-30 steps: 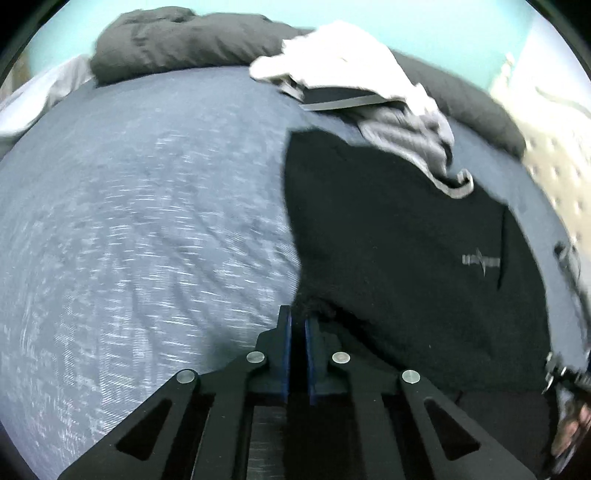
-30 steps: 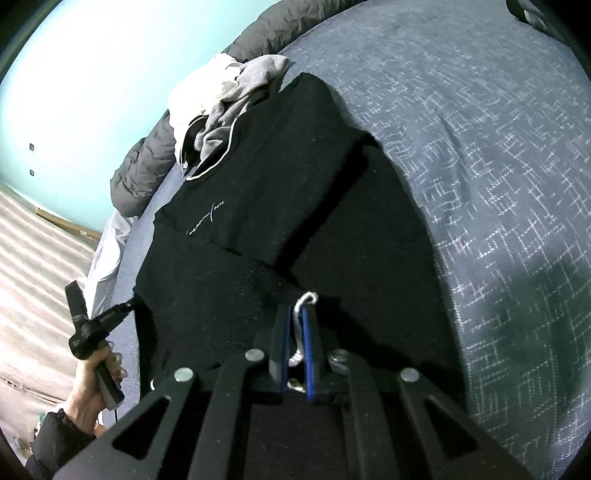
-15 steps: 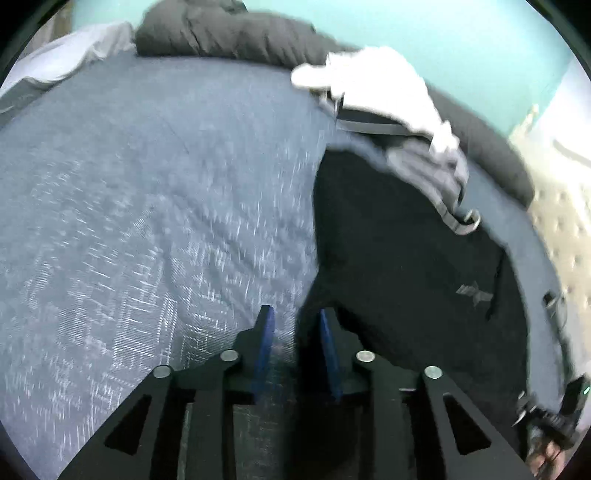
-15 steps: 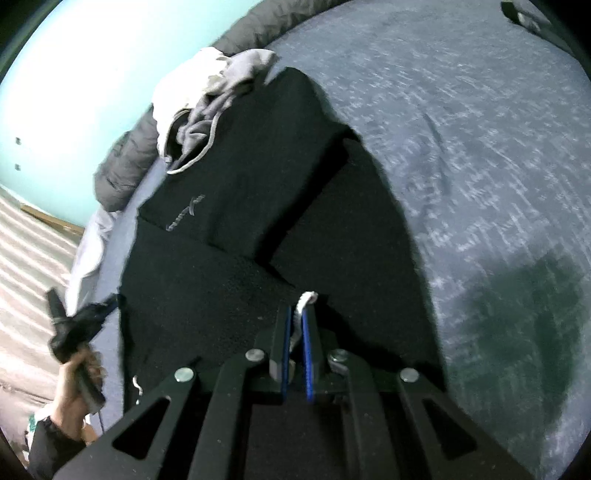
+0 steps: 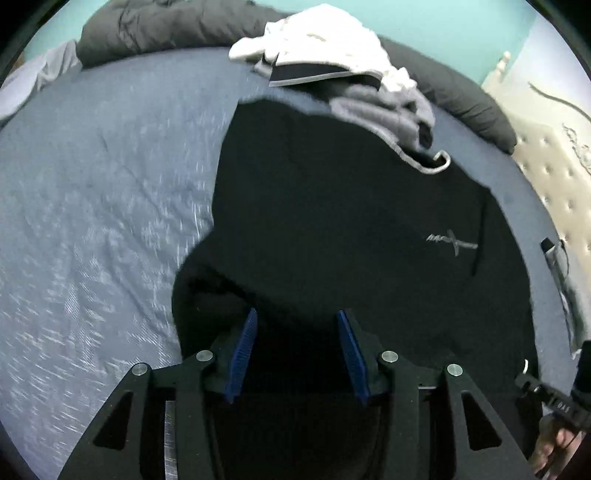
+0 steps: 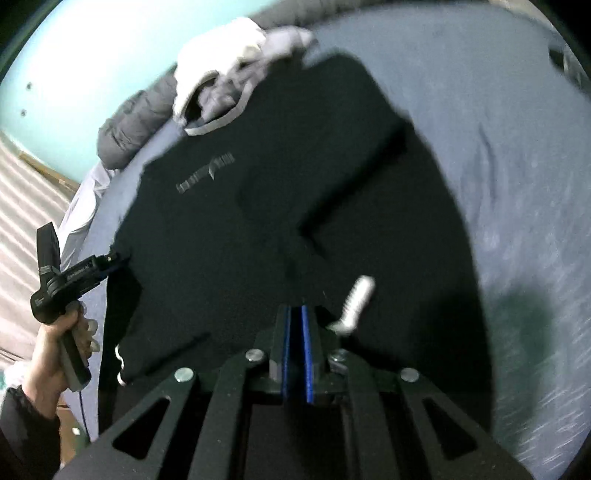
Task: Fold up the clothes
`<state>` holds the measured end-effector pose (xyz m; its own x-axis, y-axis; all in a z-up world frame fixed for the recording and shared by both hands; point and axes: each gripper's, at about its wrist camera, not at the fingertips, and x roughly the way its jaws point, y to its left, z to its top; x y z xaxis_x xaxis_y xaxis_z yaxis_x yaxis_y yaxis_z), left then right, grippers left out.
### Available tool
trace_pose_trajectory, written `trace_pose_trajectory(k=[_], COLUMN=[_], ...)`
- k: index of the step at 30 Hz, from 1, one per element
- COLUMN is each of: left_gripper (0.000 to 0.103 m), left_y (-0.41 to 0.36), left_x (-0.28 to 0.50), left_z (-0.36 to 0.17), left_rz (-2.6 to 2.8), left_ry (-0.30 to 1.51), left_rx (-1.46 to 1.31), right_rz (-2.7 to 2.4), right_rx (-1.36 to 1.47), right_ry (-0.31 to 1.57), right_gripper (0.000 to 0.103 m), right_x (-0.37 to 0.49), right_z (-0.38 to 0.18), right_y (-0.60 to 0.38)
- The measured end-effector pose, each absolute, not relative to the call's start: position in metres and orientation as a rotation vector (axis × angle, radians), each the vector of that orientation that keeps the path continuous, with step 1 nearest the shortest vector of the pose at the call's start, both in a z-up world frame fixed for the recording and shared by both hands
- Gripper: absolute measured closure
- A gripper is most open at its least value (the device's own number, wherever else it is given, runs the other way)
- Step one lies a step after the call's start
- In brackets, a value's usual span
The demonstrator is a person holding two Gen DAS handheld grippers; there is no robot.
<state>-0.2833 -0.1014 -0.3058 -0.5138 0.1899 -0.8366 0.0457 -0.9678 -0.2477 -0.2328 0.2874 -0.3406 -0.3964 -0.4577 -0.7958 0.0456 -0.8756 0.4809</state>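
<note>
Starting nearest the cameras, we see the left hand-held gripper (image 5: 295, 325) with its blue pads spread wide apart, nothing between them, poised over the near edge of the black hoodie (image 5: 351, 229). We see the right hand-held gripper (image 6: 296, 314) with its pads pressed together; black fabric lies directly under the tips, but we cannot tell whether any is pinched. A white drawstring (image 6: 354, 302) lies just beside its right pad, outside the jaws. In the right wrist view, a hand (image 6: 59, 350) grips the handle of the left tool at the garment's far side. The hoodie lies spread on the blue-grey bed (image 5: 92, 184), chest logo (image 5: 452, 243) facing up, one part folded across the body. Beyond it, touching its far edge, sits a pile of white and grey clothes (image 5: 332, 55). Behind the pile we see a dark grey duvet (image 5: 166, 26) along the turquoise wall (image 6: 92, 48).
</note>
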Motion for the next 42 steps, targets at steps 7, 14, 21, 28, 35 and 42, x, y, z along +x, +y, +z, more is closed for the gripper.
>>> trace_pose_trajectory(k=[7, 14, 21, 28, 35, 42], left_gripper=[0.054, 0.044, 0.040, 0.036, 0.030, 0.030], left_y=[-0.107, -0.119, -0.112, -0.094, -0.089, -0.082], left_x=[-0.279, -0.303, -0.364, -0.429, -0.480, -0.514], left_z=[-0.299, -0.269, -0.245, -0.238, -0.248, -0.273], left_rz=[2.627, 2.620, 2.601, 2.527, 2.476, 2.421], left_ry=[-0.391, -0.400, -0.321, -0.250, -0.238, -0.202], left_rx=[-1.507, -1.453, -1.397, -1.402, -1.462, -1.528], right_rz=[-2.355, -2.444, -2.425, -2.398, -2.350, -2.326], right_rx=[1.491, 1.281, 1.305, 1.292, 1.343, 1.403], right_ry=[-0.510, -0.578, -0.526, -0.276, -0.167, -0.098], right_gripper=[0.100, 0.092, 0.065, 0.052, 0.049, 0.047], right_x=[-0.228, -0.236, -0.300, -0.407, -0.478, -0.534], right_z=[-0.336, -0.297, -0.291, -0.264, -0.267, -0.279], right_y=[0.295, 0.323, 0.329, 0.290, 0.258, 0.233])
